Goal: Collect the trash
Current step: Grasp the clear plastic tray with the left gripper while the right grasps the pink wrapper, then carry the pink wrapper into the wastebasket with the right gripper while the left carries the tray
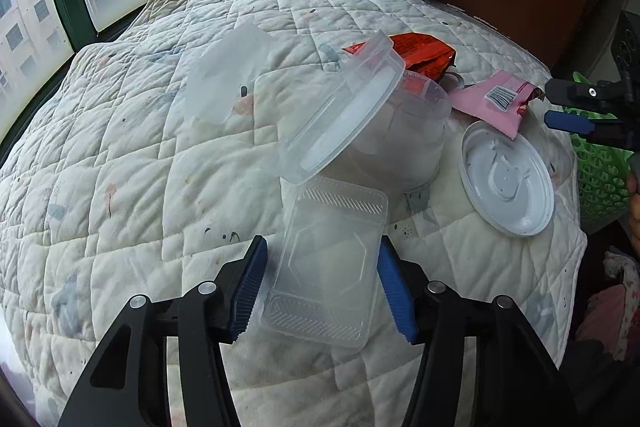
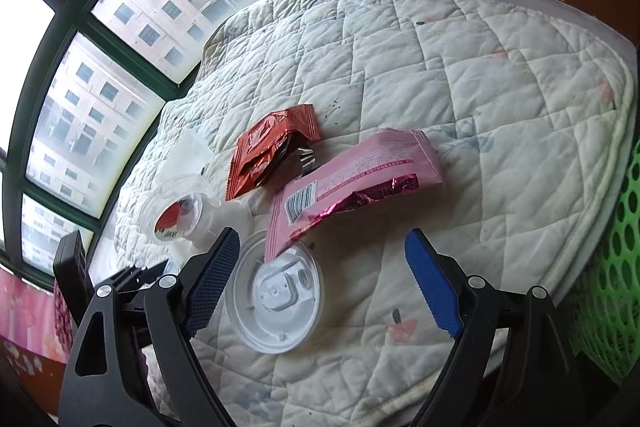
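Between the blue pads of the left gripper (image 1: 322, 291), which touch its two long sides, a clear rectangular plastic tray (image 1: 326, 267) (ribbed at both ends) lies on the quilt (image 1: 120, 155), its far end under a tilted round tub (image 1: 384, 131), while the right gripper (image 2: 320, 279) hangs spread over a white lid (image 2: 276, 301).

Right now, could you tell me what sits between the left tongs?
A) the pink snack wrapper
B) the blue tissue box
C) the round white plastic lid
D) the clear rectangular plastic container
D: in the left wrist view the clear rectangular plastic container lies between the blue pads of the left tongs, while the pink snack wrapper and round white plastic lid lie off to the side.
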